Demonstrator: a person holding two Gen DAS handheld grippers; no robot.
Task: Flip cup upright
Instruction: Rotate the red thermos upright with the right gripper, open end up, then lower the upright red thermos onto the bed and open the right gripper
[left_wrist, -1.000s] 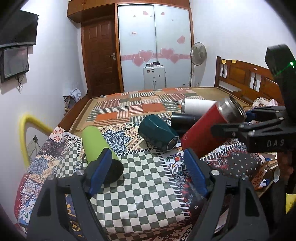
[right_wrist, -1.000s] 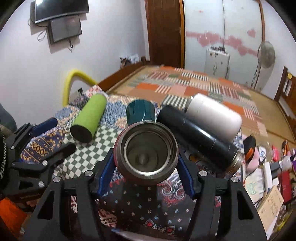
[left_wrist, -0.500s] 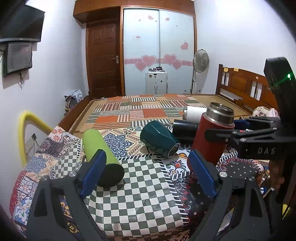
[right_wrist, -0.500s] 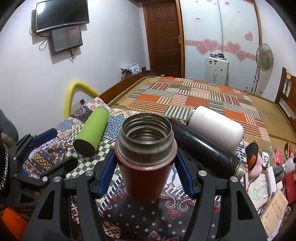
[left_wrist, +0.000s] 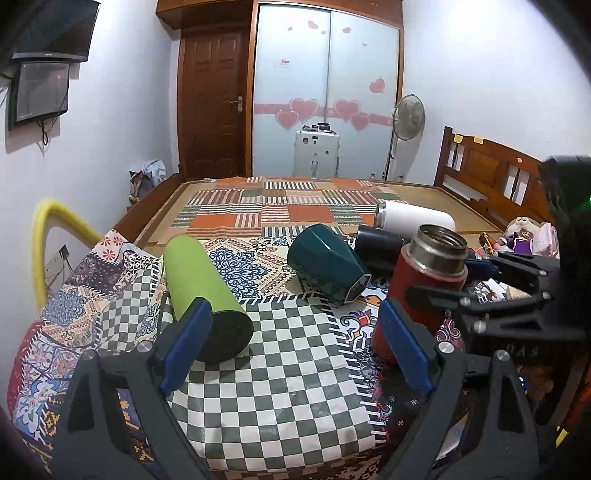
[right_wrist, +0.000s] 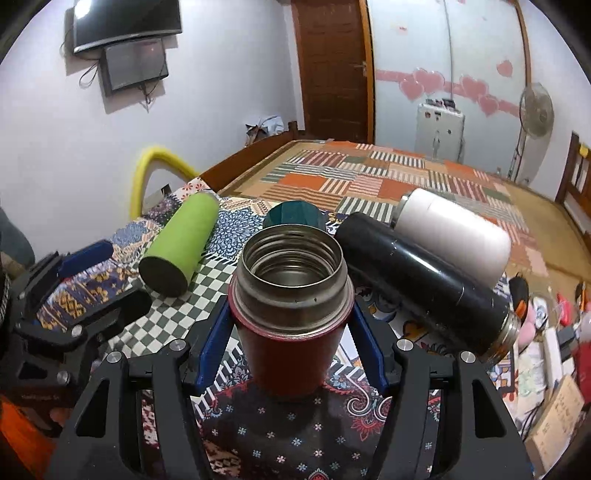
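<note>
A red flask (right_wrist: 290, 332) with a steel open mouth stands upright on the patterned cloth; it also shows in the left wrist view (left_wrist: 417, 295). My right gripper (right_wrist: 290, 347) stands around it with its blue pads (right_wrist: 212, 339) a little off its sides, open. My left gripper (left_wrist: 295, 343) is open and empty over the checkered cloth, left of the flask. A green bottle (left_wrist: 203, 291), a dark teal cup (left_wrist: 327, 262), a black flask (right_wrist: 424, 277) and a white flask (right_wrist: 454, 232) lie on their sides.
The cloth-covered table (left_wrist: 280, 387) stands before a bed with a patchwork mat (left_wrist: 295, 210). Clutter (right_wrist: 546, 350) lies off the table's right edge. A yellow tube (left_wrist: 48, 240) curves at the left.
The red flask went from tilted in the air to upright on the cloth. The right gripper's pads have come slightly off its sides. The left gripper stayed open.
</note>
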